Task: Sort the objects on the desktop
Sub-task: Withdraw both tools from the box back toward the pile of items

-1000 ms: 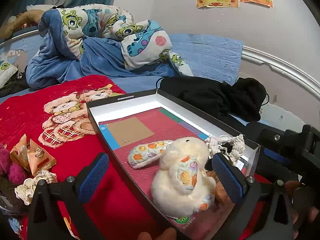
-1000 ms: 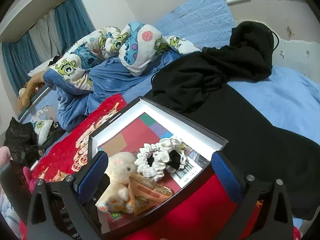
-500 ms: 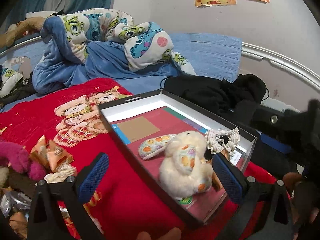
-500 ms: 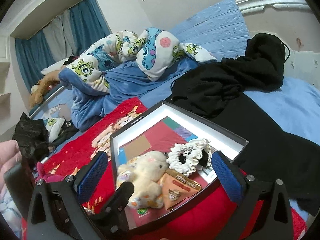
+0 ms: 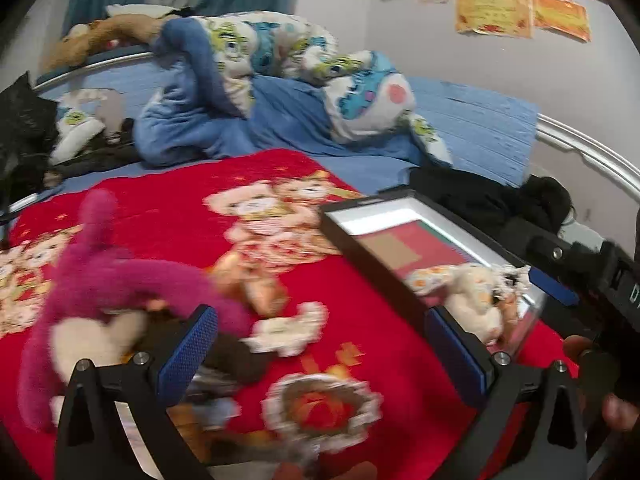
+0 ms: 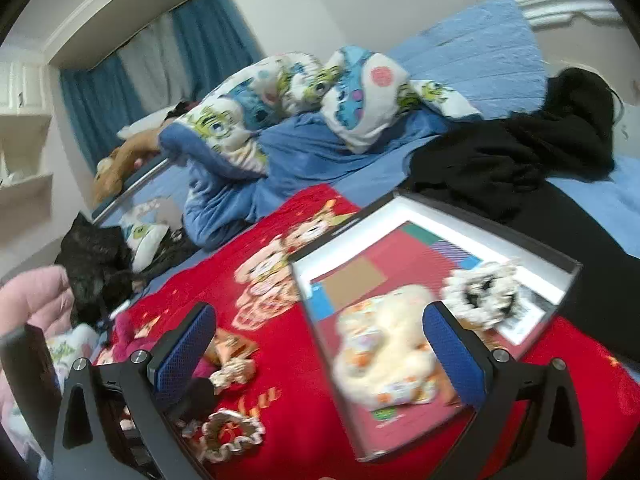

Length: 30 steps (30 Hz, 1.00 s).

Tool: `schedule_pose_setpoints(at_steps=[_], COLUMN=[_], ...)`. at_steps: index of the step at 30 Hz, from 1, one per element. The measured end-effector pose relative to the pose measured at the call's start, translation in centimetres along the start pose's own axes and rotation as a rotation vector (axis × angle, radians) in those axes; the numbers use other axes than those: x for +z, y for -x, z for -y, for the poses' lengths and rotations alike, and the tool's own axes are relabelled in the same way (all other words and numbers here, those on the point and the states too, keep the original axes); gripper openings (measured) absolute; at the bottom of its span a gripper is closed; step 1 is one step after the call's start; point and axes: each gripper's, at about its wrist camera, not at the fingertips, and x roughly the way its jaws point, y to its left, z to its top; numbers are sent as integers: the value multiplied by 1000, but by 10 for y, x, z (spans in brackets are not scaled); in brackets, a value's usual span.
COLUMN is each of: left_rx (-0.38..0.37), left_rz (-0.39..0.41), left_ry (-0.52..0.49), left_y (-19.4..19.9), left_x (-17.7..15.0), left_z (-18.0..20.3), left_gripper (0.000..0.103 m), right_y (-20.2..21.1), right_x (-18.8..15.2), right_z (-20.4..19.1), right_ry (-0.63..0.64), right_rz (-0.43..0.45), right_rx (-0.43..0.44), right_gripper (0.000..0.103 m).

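Between the spread blue pads of the left claw (image 5: 322, 350) lies only red blanket (image 5: 168, 216); it is open and grips nothing. Nearest loose item is a frilly scrunchie (image 5: 322, 410), just below the claw's midpoint and left of the black box (image 5: 372, 248). Further left of the box lie a white scrunchie (image 5: 288, 326), an orange snack packet (image 5: 248, 280) and a pink plush (image 5: 120, 288). Inside the box sit a cream plush (image 5: 476, 292) and another scrunchie. The right claw (image 6: 320, 346) is likewise open and empty, hovering at the box's near left edge. Recommendation: both views are blurred, so steady the left claw first, centre one item only, lower until the pads straddle it, then close; soft fabric is likely to slip from a shallow pinch.
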Motion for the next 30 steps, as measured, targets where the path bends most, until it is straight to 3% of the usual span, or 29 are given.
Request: schedule_pose_setpoints(at_steps=[10,16,21,24,30], left_rx=[198,271,280,291,266], left_rz=[-18,-52,-97,-121,-158], left_ry=[91,103,108,105,133], left_y=[55,83,86,80,68], left_x=[-13,-29,-48,-56,-66], left_z=[-104,-138,-149,-149,-150], left_gripper=[103,103,103,103,103], right_y=[-17,-28,-36,-37,-47], right_x=[-19,-35,-50,-60,-69], right_z=[-57,-95,-129,-144,-146], right_ry=[94,146,230,319,358], right_rz=[-50,-81,-119,-114,-149], right_rx=[73,121,168,145,163], right_gripper=[103,103,103,103,103])
